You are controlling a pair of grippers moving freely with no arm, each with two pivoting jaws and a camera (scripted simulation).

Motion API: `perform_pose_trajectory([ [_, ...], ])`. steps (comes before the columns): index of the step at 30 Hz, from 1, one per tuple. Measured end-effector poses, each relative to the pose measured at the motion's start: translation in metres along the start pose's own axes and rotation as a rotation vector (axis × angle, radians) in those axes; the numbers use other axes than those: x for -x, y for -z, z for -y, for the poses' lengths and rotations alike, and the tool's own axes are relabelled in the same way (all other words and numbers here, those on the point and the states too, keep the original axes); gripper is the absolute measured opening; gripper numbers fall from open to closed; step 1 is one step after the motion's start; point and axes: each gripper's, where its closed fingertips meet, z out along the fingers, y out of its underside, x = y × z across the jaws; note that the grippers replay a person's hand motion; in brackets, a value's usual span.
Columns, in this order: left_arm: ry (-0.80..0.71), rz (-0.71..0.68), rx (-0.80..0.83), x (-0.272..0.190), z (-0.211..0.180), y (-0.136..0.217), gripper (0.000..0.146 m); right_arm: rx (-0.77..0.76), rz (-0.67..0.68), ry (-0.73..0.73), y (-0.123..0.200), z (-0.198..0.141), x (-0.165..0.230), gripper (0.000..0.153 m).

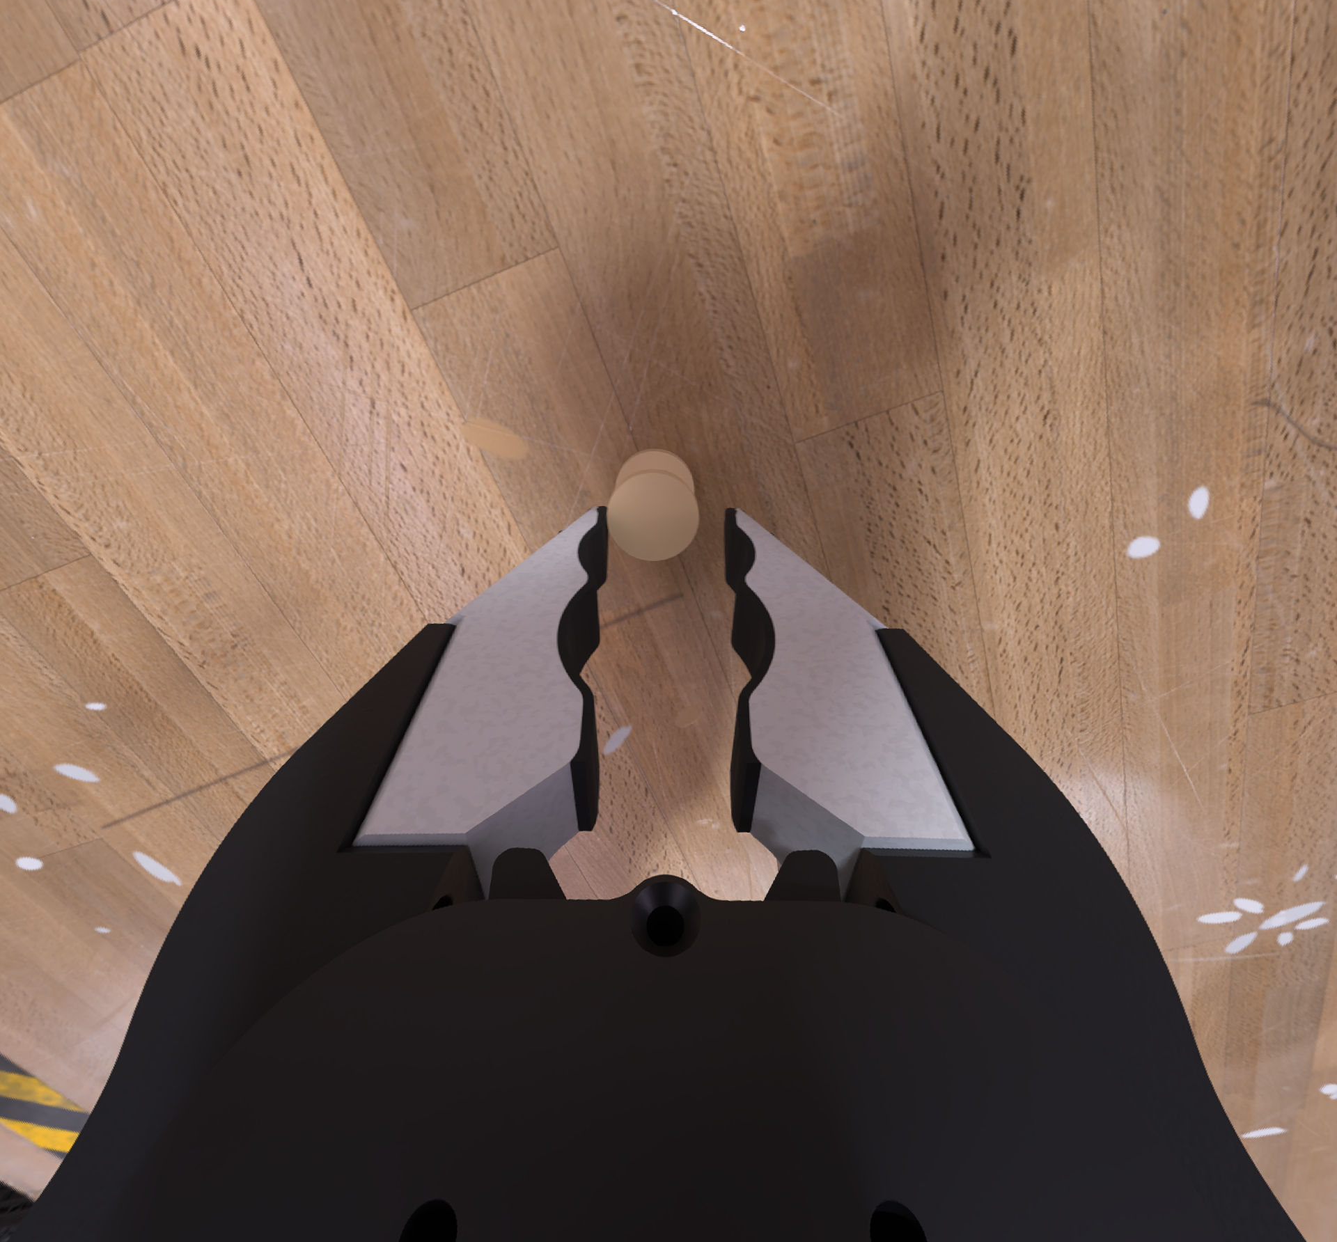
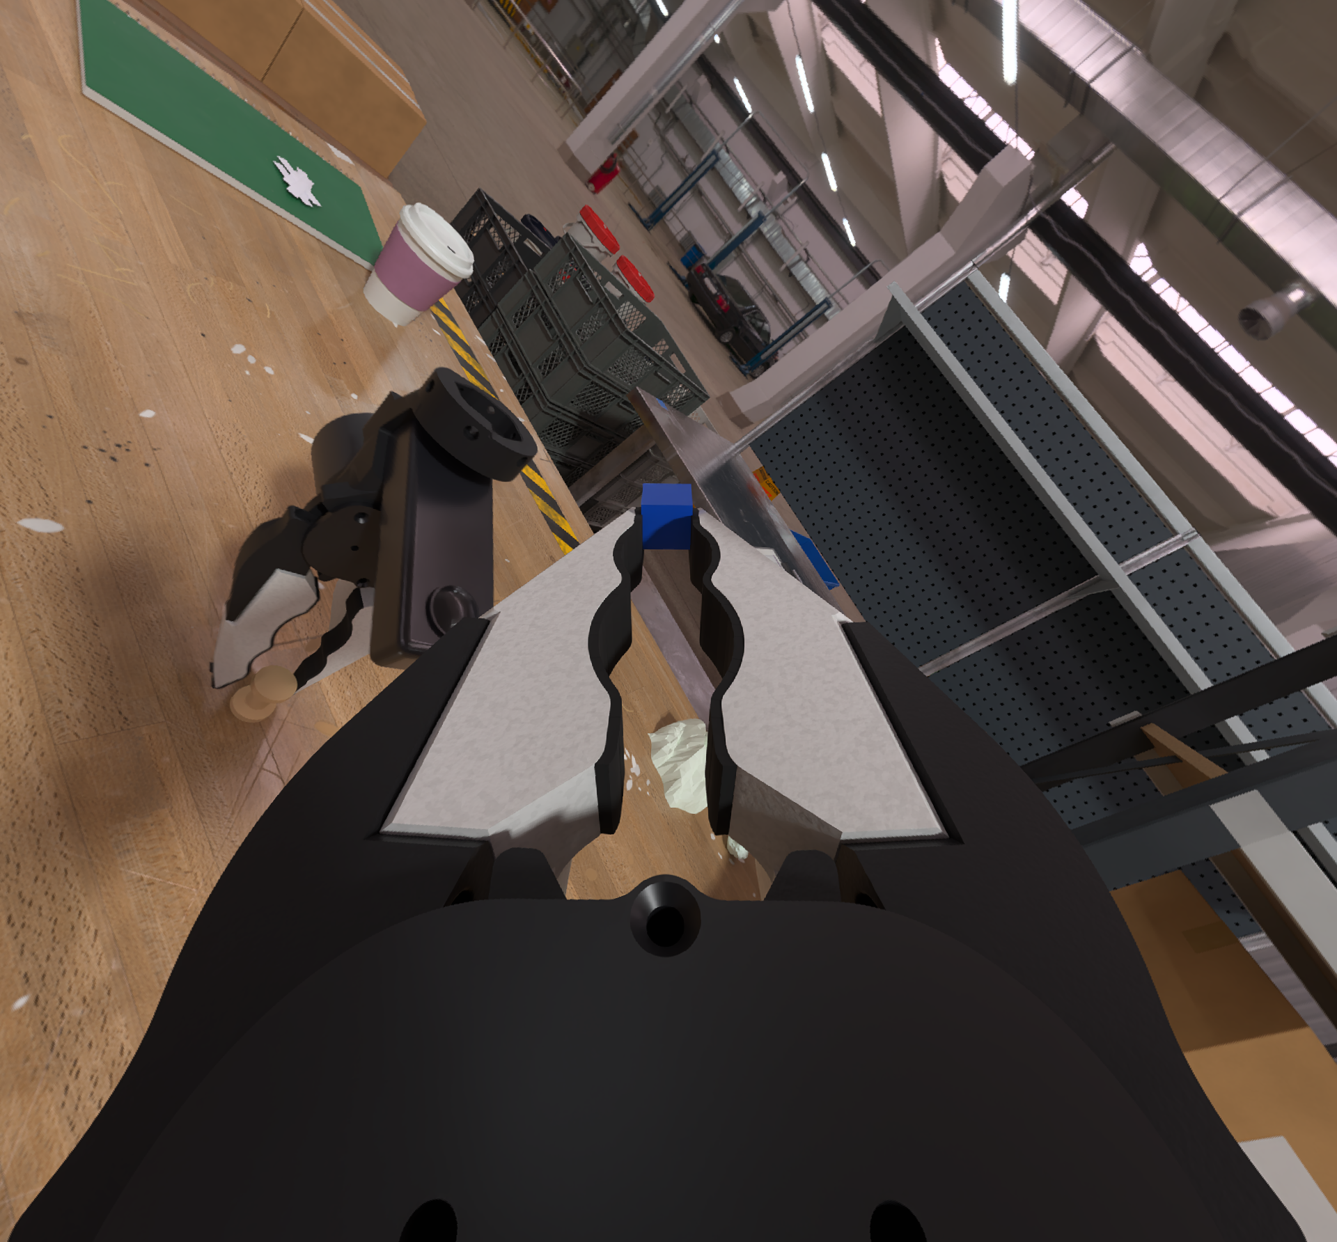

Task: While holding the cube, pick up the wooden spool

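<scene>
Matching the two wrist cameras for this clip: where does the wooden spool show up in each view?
Left wrist view: the wooden spool stands on the wooden table, just above centre, at the tips of the open left gripper, nearer the left-hand finger.
Right wrist view: lower left, the spool sits at the tips of the left gripper seen farther off.
Shared landmark: the left gripper's fingers around the spool.

Black hand-held gripper (image 1: 665, 520), grey fingers (image 1: 499, 686), wavy pads

Industrial hall: crates (image 2: 579, 332), pegboard shelving (image 2: 1013, 520)
</scene>
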Motion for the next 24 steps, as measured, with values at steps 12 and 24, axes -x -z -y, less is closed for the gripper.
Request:
perform_pose_trajectory([
  [12, 0.290, -0.006, -0.282, 0.022, 0.000, 0.032, 0.023, -0.013, -0.001, -0.045, 0.006, -0.007, -0.007, 0.011],
  [24, 0.807, -0.032, -1.513, 0.053, -0.018, 0.220, 0.023, -0.053, 0.055, -0.102, -0.006, 0.006, 0.007, 0.011],
])
